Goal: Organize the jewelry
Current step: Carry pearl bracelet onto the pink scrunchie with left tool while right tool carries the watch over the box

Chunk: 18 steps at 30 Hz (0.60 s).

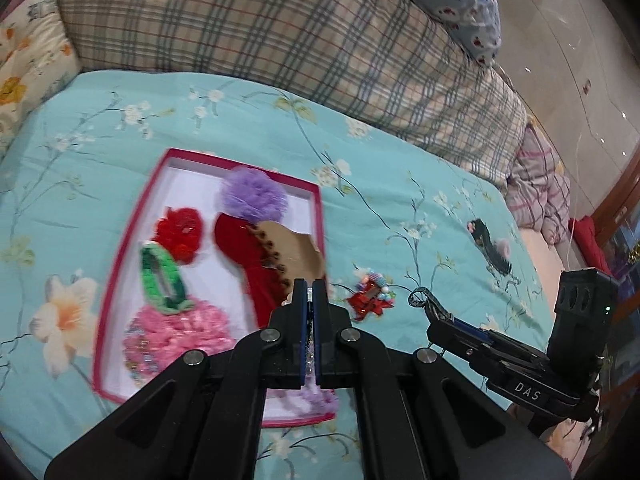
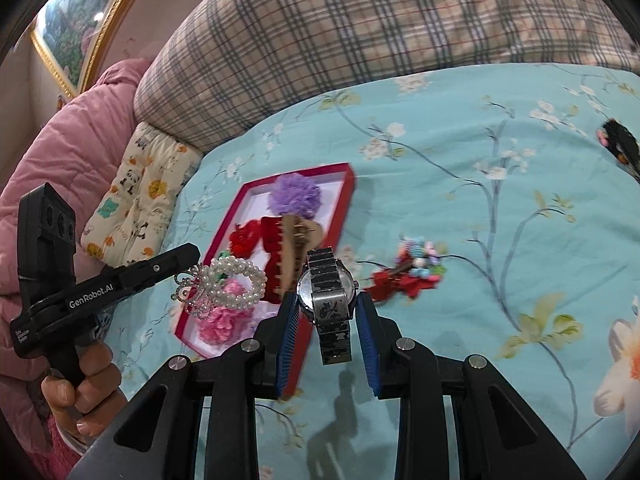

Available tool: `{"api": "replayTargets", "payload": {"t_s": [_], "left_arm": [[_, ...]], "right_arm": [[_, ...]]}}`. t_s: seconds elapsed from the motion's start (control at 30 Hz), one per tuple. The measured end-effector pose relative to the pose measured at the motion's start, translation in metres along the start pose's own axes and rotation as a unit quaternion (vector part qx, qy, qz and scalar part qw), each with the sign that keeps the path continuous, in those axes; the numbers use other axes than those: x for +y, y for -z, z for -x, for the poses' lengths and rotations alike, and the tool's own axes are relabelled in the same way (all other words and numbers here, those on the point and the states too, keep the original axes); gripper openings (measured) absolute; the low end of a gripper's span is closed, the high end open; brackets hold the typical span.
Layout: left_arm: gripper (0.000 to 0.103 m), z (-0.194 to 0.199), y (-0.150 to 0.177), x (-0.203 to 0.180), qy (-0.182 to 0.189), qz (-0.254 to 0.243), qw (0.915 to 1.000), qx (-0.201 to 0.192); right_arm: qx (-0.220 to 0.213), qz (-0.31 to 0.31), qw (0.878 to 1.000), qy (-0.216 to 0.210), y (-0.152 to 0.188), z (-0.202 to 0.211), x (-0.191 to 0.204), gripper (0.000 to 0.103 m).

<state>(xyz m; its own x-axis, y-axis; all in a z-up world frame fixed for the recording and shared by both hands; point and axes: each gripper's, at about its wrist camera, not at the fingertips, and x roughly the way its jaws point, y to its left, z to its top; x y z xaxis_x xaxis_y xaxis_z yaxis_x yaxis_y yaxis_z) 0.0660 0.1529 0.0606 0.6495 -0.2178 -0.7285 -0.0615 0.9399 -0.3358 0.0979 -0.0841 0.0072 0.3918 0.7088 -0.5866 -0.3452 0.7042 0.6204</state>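
Observation:
A pink-rimmed white tray [image 1: 320, 216] [image 2: 348, 188] lies on the bed, holding a purple pompom [image 1: 253, 194], red velvet clip [image 1: 248, 256], green clip [image 1: 162, 280] and pink flower [image 1: 180, 336]. My left gripper [image 1: 310, 286] is shut on a pearl bracelet with a silver charm [image 2: 224, 284], held above the tray's near edge. My right gripper [image 2: 328, 300] is shut on a metal watch [image 2: 328, 296], held above the bedspread right of the tray. A red beaded hair ornament [image 1: 370, 298] [image 2: 408, 276] lies right of the tray. A black comb clip [image 1: 494, 250] [image 2: 620, 144] lies farther right.
The teal floral bedspread [image 1: 400, 184] covers the bed. A plaid quilt roll [image 1: 280, 28] lies behind the tray. A floral pillow [image 2: 136, 196] and pink blanket [image 2: 72, 140] sit at the left. The bed edge drops off at the right in the left wrist view.

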Motion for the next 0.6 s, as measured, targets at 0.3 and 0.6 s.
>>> {"api": "replayTargets", "payload": {"t_s": [0.3, 0.6], "left_arm": [[0.001, 0.025, -0.001, 0.034, -0.018, 0.019, 0.9995, -0.019], [0.001, 0.028, 0.003, 0.06, -0.027, 0.035, 0.9988, -0.02]], "right_arm": [[0.013, 0.024, 0.999, -0.024, -0.004, -0.025, 0.038, 0.029], [0.037, 0.043, 0.998, -0.031, -0.002, -0.057, 0.065, 0.029]]}}
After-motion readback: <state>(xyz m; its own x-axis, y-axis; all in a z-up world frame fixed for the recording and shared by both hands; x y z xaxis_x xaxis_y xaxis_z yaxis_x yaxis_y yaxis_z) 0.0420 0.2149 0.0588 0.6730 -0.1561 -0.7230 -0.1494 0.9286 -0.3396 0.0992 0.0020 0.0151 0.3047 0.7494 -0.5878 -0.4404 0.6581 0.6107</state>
